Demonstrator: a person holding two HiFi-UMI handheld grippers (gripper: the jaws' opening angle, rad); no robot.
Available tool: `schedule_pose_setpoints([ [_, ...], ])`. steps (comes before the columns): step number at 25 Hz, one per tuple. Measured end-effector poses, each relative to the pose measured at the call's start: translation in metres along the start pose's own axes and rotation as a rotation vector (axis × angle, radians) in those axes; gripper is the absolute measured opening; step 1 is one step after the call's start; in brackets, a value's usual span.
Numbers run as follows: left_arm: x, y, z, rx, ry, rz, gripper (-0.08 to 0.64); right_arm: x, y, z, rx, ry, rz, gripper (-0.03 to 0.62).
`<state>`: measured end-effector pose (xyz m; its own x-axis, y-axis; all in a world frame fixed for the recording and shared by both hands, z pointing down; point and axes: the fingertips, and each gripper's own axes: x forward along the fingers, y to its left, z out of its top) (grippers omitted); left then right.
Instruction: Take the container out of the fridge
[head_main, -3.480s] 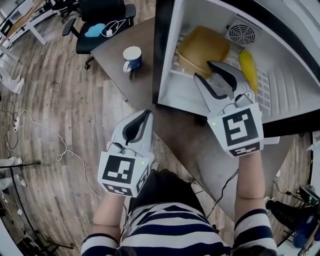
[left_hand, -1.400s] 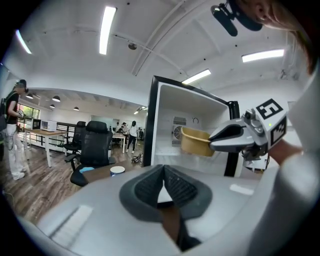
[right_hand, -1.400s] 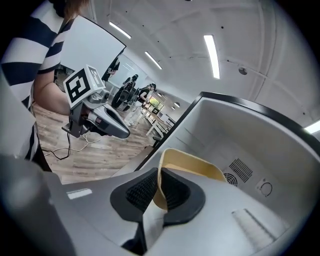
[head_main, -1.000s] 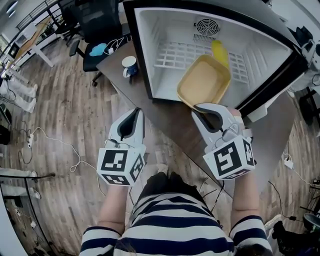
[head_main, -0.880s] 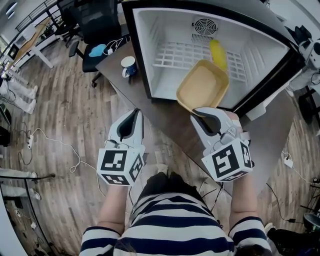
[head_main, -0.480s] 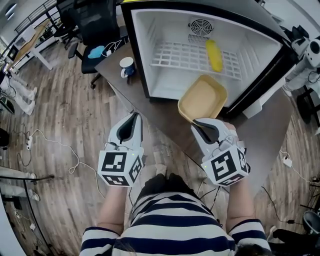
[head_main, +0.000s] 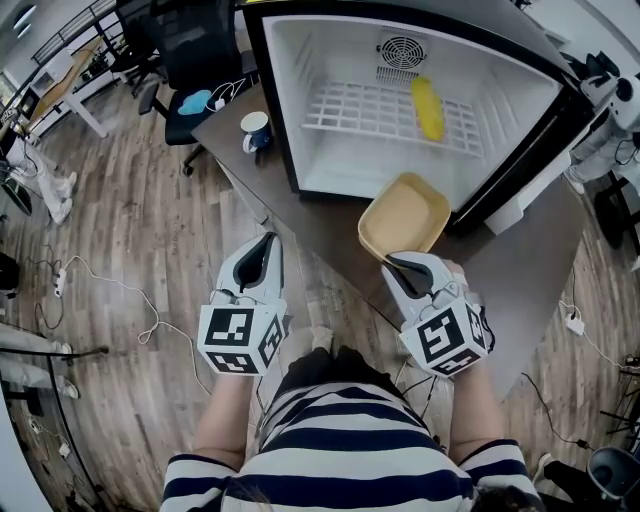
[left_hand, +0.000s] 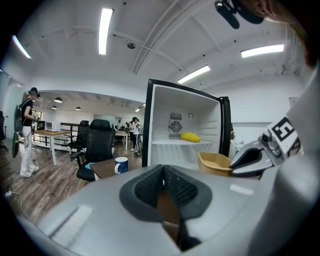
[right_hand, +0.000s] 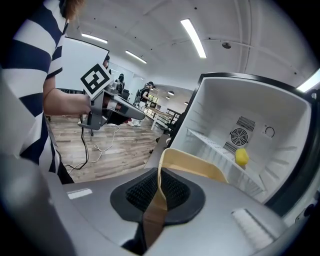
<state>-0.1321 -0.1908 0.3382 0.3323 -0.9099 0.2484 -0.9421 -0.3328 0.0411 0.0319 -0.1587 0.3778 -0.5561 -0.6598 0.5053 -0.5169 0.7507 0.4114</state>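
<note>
- Container (head_main: 405, 217): a shallow tan plastic tub, out of the fridge (head_main: 283, 120) and just in front of its open mouth, above the counter (head_main: 325, 235) the fridge stands on. Whether its base touches the counter I cannot tell.
- Right gripper (head_main: 396, 263): its jaws are pinched onto the tub's near wall. The right gripper view shows the thin rim clamped between the ribbed pads (right_hand: 142, 190), and nothing else supports the tub.
- Left gripper (head_main: 264, 242): its jaws are pressed together with nothing between them. It hangs well to the left of the fridge front and off the tub.
- Inside the fridge, a yellow fruit-like thing (head_main: 429, 108) lies on the wire shelf. A blue-and-white mug (head_main: 256, 130) stands on the counter to the left of the fridge.
- Risks, as I judge them:
  - A one-sided pinch on a thin, flexible wall lets the tub swing or slip if the gripper rolls.
  - The far rim sits close to the fridge's bottom lip and could knock it.
  - The counter narrows in front of the fridge, so the tub could tip off the edge if released there.
</note>
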Motion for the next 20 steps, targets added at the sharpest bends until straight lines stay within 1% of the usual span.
schedule_pose_setpoints([
  [5, -0.002, 0.000, -0.008, 0.013, 0.015, 0.012, 0.000, 0.000, 0.006, -0.013, 0.024, 0.014, 0.010, 0.021],
  [10, 0.000, -0.005, -0.014, 0.017, 0.028, 0.007, 0.000, 0.001, 0.009, -0.027, 0.045, 0.041, 0.019, 0.021],
  [20, 0.005, -0.014, -0.016, 0.022, 0.039, -0.009, 0.000, -0.001, 0.012, -0.029, 0.050, 0.033, 0.031, 0.020],
])
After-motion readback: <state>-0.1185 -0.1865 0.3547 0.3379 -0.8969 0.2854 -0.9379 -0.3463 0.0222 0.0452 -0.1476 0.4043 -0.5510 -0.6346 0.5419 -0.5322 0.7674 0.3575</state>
